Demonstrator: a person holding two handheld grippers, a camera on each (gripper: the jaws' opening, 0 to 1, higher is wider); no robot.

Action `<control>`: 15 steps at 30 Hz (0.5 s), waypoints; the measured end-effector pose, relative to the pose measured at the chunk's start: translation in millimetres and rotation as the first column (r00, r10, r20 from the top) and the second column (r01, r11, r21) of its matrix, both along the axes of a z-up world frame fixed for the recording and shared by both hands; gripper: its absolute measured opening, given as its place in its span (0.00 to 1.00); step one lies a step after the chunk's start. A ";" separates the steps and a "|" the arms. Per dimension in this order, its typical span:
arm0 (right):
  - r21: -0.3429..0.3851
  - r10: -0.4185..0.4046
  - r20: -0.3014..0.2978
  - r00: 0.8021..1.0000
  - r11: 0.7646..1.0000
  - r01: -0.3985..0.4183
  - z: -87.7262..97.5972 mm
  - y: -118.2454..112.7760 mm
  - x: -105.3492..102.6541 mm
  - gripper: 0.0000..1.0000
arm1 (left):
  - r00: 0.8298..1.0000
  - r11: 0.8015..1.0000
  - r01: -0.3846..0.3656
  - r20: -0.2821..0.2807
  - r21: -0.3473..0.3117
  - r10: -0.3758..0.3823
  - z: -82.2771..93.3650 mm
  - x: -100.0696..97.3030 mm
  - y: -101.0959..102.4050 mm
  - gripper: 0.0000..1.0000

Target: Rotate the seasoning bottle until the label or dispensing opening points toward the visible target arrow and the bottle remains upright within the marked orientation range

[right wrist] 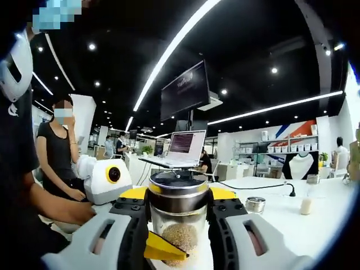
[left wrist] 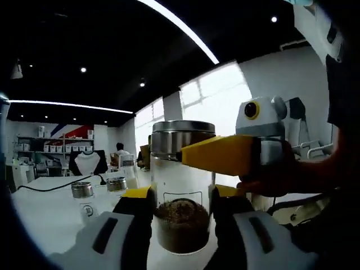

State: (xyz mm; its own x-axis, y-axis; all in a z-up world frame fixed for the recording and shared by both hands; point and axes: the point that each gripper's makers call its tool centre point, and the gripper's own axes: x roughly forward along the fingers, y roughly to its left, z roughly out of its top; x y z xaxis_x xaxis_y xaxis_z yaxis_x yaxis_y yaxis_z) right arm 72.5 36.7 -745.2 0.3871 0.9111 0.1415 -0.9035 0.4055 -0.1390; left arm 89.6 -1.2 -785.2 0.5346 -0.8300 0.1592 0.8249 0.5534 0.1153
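A clear glass seasoning bottle (left wrist: 183, 219) with a steel lid and brown grains in its lower part stands upright on the white table (left wrist: 50, 214). My left gripper (left wrist: 183, 194) is shut on its glass body, one pad on each side. My right gripper (left wrist: 219, 154) reaches in from the right, its yellow jaw at the bottle's neck. In the right gripper view the bottle (right wrist: 179, 225) sits between the jaws of my right gripper (right wrist: 180, 197), which is shut on the steel lid. The left gripper (right wrist: 163, 247) shows low in front of the bottle.
Two small steel-lidded jars (left wrist: 82, 189) (left wrist: 117, 184) and a black cable (left wrist: 62, 184) lie on the table to the left. A laptop (right wrist: 183, 149), a small jar (right wrist: 256, 204) and a small bottle (right wrist: 306, 205) sit farther off. A person (right wrist: 59, 152) stands at the left.
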 end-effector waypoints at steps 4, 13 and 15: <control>0.012 0.022 -0.026 0.999 1.000 -0.021 -2.4 -2.8 0.6 0.38 | 1.000 1.000 -0.012 0.000 0.011 0.012 -1.8 0.0 -1.9 0.43; 0.049 -0.167 -0.074 0.983 0.984 0.170 -3.0 -0.9 24.8 0.37 | 0.932 0.926 -0.362 0.068 0.111 0.356 -2.1 28.8 18.3 0.43; 0.059 -0.224 -0.086 0.971 0.971 0.230 -5.4 0.9 29.2 0.38 | 0.932 0.928 -0.362 0.031 0.091 0.361 -4.4 29.6 18.1 0.43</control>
